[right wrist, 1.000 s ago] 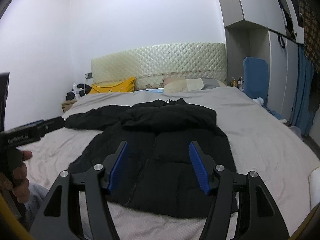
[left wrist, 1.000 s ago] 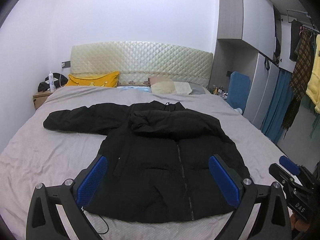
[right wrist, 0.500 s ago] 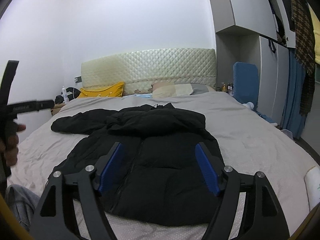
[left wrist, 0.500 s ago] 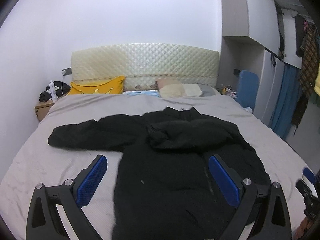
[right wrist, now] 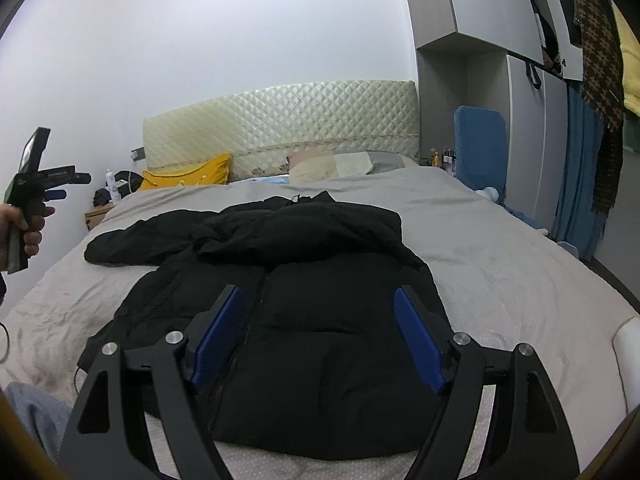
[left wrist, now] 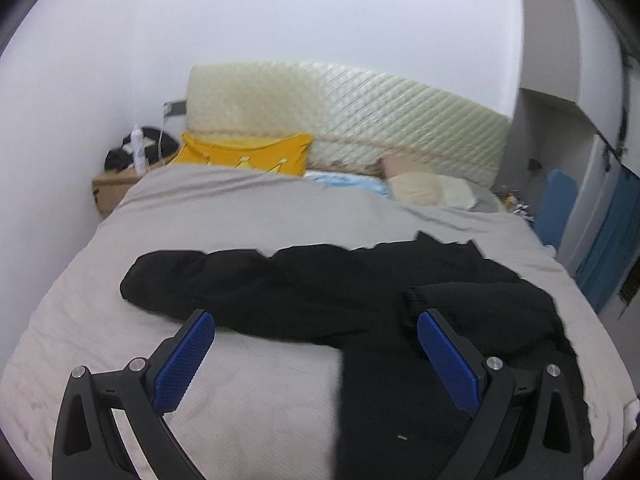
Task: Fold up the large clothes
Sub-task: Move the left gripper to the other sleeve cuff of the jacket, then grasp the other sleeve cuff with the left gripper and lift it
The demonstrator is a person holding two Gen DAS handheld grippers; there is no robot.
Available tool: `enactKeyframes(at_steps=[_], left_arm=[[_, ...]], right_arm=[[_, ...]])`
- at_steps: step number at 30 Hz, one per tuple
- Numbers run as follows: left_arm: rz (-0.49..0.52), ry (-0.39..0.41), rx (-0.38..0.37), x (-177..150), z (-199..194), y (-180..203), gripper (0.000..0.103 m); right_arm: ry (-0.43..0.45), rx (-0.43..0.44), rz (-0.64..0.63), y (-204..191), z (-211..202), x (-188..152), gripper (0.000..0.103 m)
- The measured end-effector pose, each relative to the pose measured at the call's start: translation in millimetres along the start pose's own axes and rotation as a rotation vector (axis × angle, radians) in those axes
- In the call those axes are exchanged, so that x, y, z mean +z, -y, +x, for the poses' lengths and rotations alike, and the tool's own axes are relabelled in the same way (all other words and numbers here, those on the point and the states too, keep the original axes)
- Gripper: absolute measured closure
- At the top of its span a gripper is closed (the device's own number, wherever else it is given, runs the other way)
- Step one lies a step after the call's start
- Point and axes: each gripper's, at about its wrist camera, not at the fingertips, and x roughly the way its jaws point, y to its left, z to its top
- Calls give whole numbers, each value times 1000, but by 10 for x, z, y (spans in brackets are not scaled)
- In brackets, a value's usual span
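A black puffer jacket (right wrist: 304, 308) lies front up on the grey bed (right wrist: 500, 264), zip closed. Its right sleeve is folded across the chest. Its left sleeve (left wrist: 224, 284) stretches out flat to the left. My left gripper (left wrist: 316, 344) is open and empty, above the bed just in front of the outstretched sleeve. It also shows in the right wrist view (right wrist: 52, 182), held up at the far left. My right gripper (right wrist: 316, 320) is open and empty, above the jacket's lower body.
A quilted cream headboard (right wrist: 280, 124), a yellow pillow (left wrist: 248, 152) and pale pillows (right wrist: 340, 164) are at the far end. A nightstand with a bottle (left wrist: 138, 148) stands at the left. Wardrobe, hanging clothes (right wrist: 600, 80) and a blue chair (right wrist: 480, 144) are at the right.
My left gripper has swung left and forward, from over the jacket's body to in front of the outstretched sleeve. My right gripper has shifted slightly and stays over the jacket. The jacket has not moved.
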Motion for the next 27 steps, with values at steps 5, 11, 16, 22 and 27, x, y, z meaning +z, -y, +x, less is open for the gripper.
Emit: enactKeyframes(at_steps=[5,11,16,22,27], left_arm=[[-100,-40,31,11,560,-604,0],[-266,-81,-14,-90,1168,-1309,0],[-396,-124,-44,-264,1757,-1828,0],[-600,-142,-40,-508,2430,-2498,1],[-660,-106,-55,-634,2764,-2804,2]], right_arm=[[-40,-25,4,-39,165,-4,24],[-69,-67,-17,-135,353,-3,24],[-123,-106,10,-152,681,-8,19],[-202,-131,52,-156,1087,-19,16],[-253,-150,46,-235,1355,-60,15]])
